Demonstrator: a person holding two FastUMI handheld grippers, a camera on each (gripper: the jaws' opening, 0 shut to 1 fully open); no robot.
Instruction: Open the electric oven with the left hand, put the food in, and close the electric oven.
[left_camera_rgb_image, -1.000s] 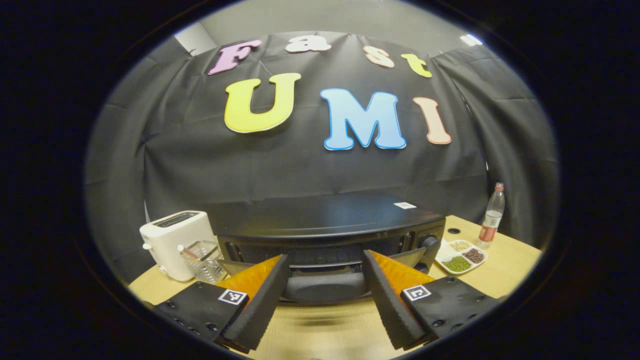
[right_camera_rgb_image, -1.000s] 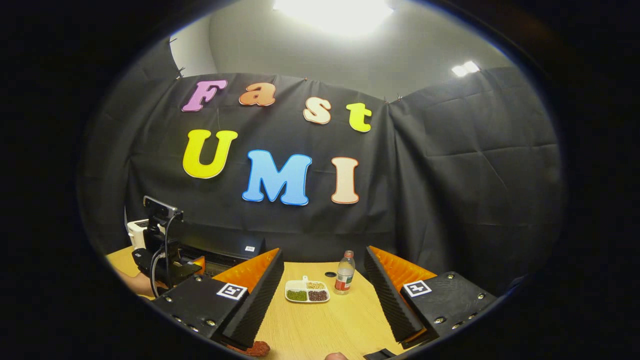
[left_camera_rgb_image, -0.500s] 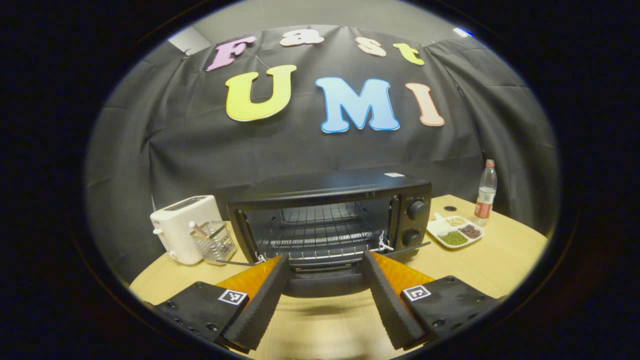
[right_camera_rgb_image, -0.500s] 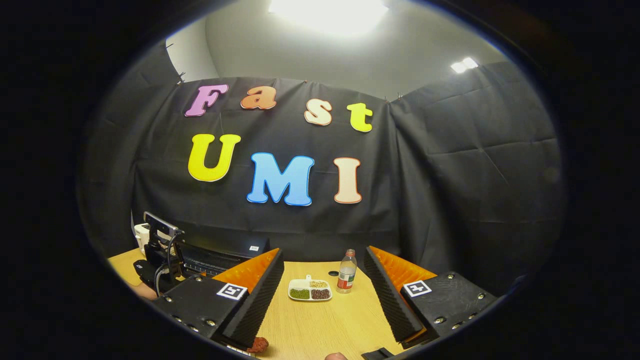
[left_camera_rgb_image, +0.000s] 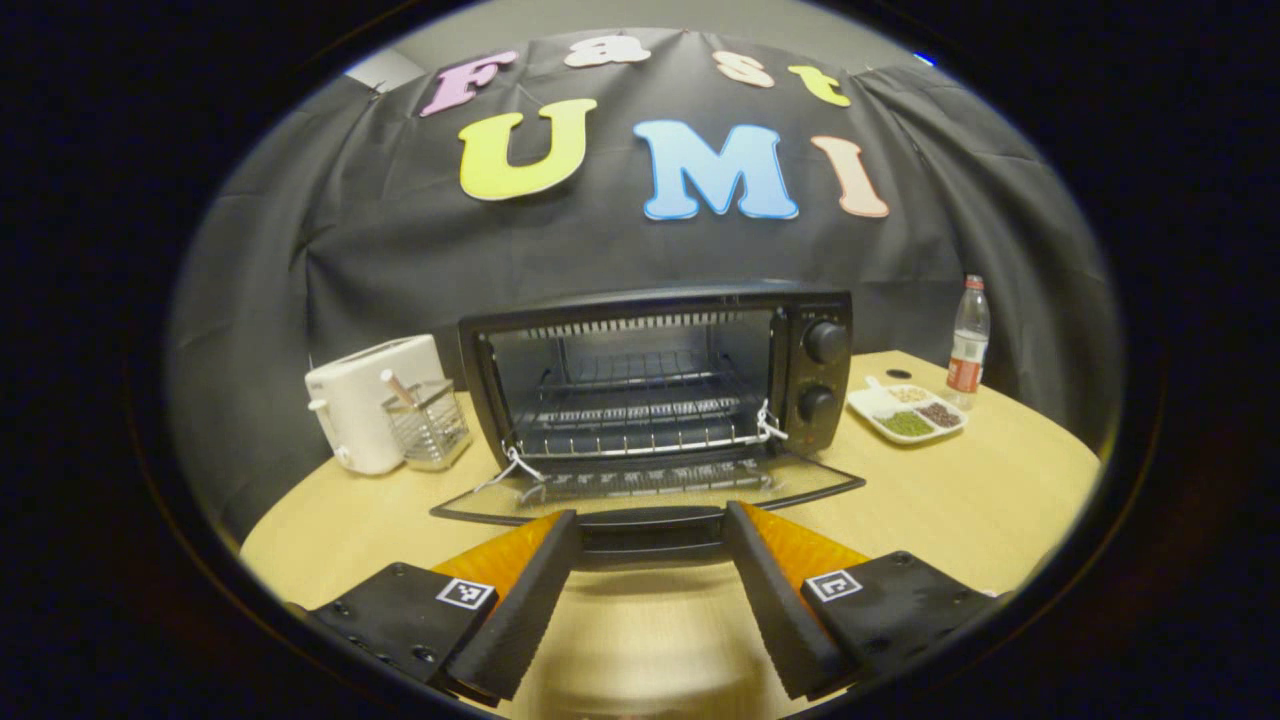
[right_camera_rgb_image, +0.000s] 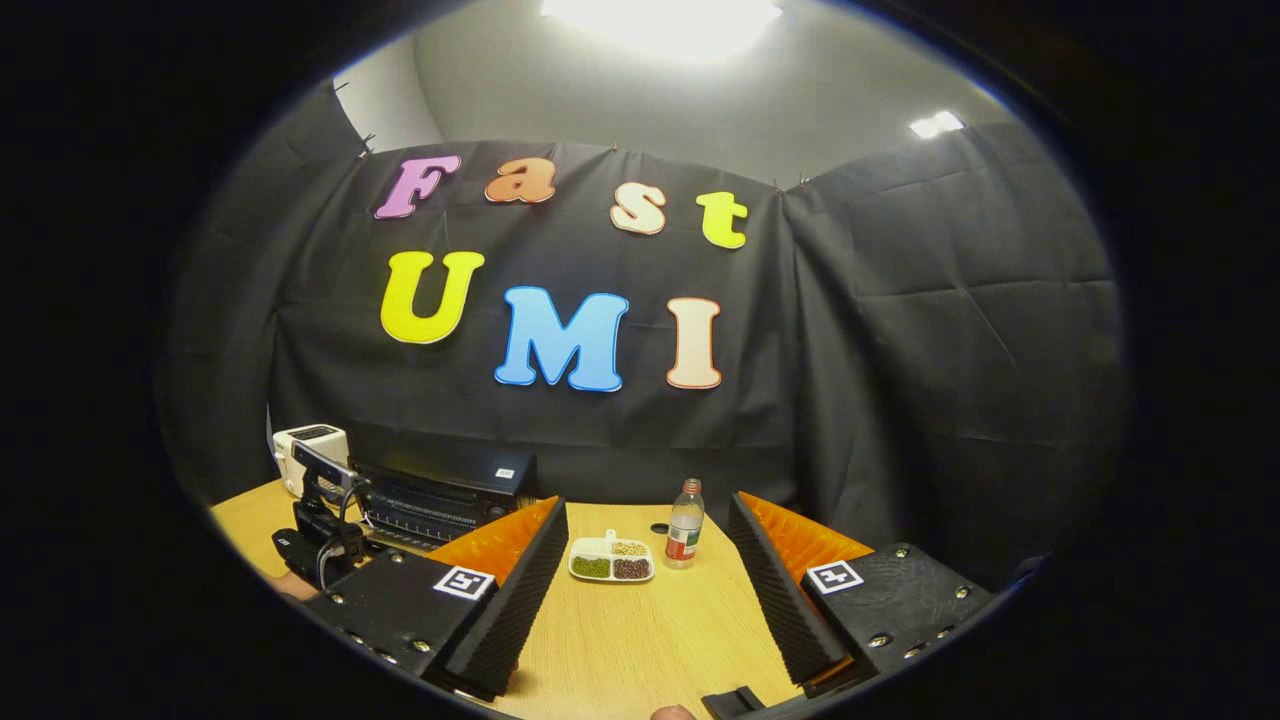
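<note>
The black electric oven (left_camera_rgb_image: 655, 350) stands open at the table's middle, its wire rack (left_camera_rgb_image: 640, 415) bare. Its glass door (left_camera_rgb_image: 650, 485) lies folded down nearly flat toward me. The door handle (left_camera_rgb_image: 655, 535) sits between the fingers of my left gripper (left_camera_rgb_image: 648, 518), which is spread wide and open. In the right gripper view my right gripper (right_camera_rgb_image: 648, 590) hangs open over bare table with nothing between its fingers. To its far left there are the oven (right_camera_rgb_image: 440, 490) and the left gripper (right_camera_rgb_image: 320, 525).
A white toaster (left_camera_rgb_image: 365, 415) and a wire basket (left_camera_rgb_image: 425, 430) stand left of the oven. A divided plate of beans (left_camera_rgb_image: 908, 412) and a plastic bottle (left_camera_rgb_image: 966, 345) are on its right. The wooden table (left_camera_rgb_image: 960, 500) has free room in front.
The oven door has swung down from barely open to nearly flat, with my left gripper moving down and back along with its handle. A red-brown item at the right view's bottom edge left the frame.
</note>
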